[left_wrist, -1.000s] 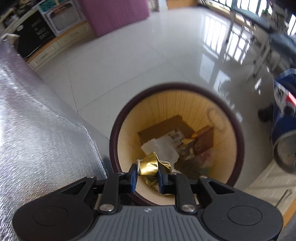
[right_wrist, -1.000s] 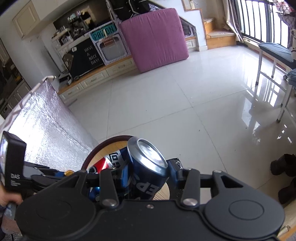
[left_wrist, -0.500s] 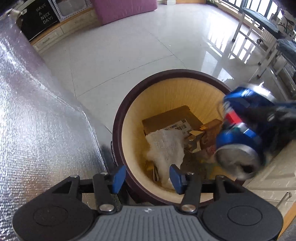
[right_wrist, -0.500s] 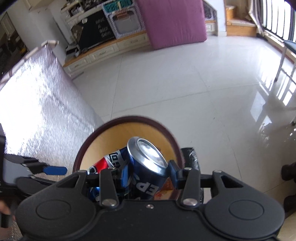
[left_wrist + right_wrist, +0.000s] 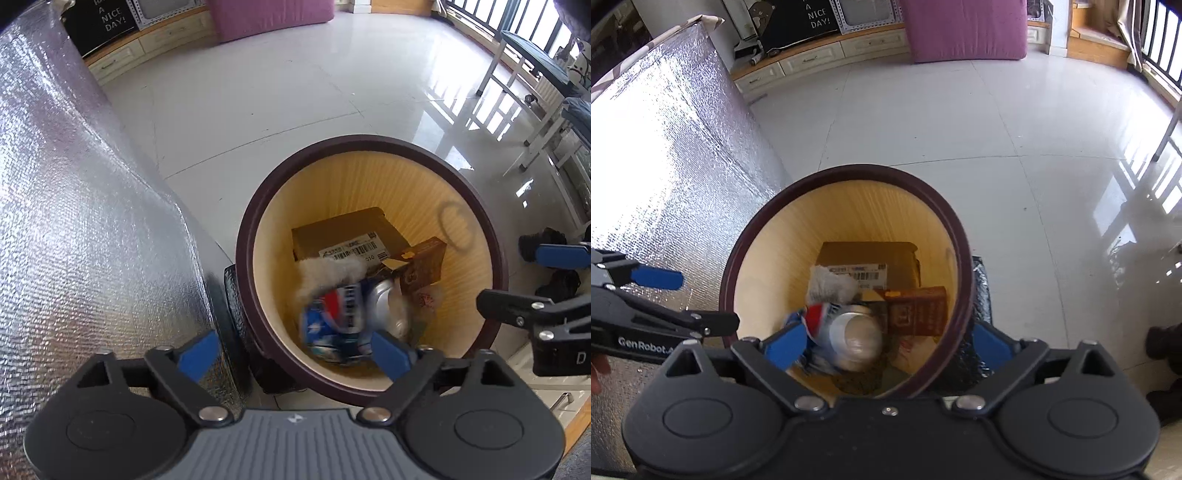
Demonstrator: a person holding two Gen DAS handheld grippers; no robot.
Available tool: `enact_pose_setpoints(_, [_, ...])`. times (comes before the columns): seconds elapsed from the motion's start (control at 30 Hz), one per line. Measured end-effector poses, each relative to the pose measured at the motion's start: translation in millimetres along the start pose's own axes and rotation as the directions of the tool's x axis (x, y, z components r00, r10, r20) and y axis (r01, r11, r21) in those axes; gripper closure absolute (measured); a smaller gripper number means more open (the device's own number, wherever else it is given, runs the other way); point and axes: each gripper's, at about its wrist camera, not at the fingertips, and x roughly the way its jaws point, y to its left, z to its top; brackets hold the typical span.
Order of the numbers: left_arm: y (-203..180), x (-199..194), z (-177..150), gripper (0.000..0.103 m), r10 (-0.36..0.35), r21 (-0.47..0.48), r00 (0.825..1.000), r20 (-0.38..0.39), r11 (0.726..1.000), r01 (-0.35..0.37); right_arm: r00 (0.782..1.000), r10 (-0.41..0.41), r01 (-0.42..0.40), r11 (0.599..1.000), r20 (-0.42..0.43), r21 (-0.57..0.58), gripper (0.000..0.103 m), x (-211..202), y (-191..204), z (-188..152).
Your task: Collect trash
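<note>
Can [image 5: 846, 336] blurred in bin [image 5: 849, 173], half hiding trash.

The mouth of the round bin [image 5: 846, 173] is left unobstructed from above. Its bottom is taken up by a cardboard box [image 5: 870, 256], a brown packet [image 5: 916, 312], a white wad [image 5: 829, 286] and a blurred blue can [image 5: 842, 332], apparently lying on the heap. The bin's left side is closed off by a foil-covered wall [image 5: 74, 221] just beside it. The tiled floor [image 5: 960, 122] beyond is clear.
</note>
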Motion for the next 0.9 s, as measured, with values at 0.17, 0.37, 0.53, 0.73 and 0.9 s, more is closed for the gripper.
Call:
enact_pose_setpoints(0.17, [2.1, -7.8, -4.3, 0.006, -0.005, -0.025, 1.0, 0.003, 1.0, 0.005, 1.0, -0.015, 0.015, 1.0, 0.012, 0.009, 0.0, -13.9, -5.6, -1.0])
enact_pose_setpoints(0.37, [3.5, -21.3, -10.4, 0.0, -0.014, -0.057, 1.0, 0.014, 0.998, 0.015, 0.999, -0.027, 0.027, 1.0, 0.022, 0.013, 0.0, -30.7, -9.1, -1.4])
enact_pose_setpoints(0.53, [2.3, -37.0, -14.0, 0.0, -0.013, -0.076, 0.999, 0.037, 0.997, 0.016, 0.999, -0.035, 0.035, 0.999, 0.029, 0.012, 0.0, -48.5, -10.8, -0.3])
enact_pose_setpoints(0.73, [3.7, -64.2, -21.7, 0.0, -0.017, -0.109, 0.997, 0.075, 0.994, 0.025, 0.997, -0.055, 0.055, 0.998, 0.051, 0.009, 0.0, -73.0, -9.6, -1.2])
enact_pose_setpoints(0.9, [7.9, -91.4, -30.4, 0.0, -0.003, -0.137, 0.993, 0.118, 0.99, 0.019, 0.995, -0.06, 0.059, 0.998, 0.081, 0.017, 0.0, -101.3, -7.8, -4.0])
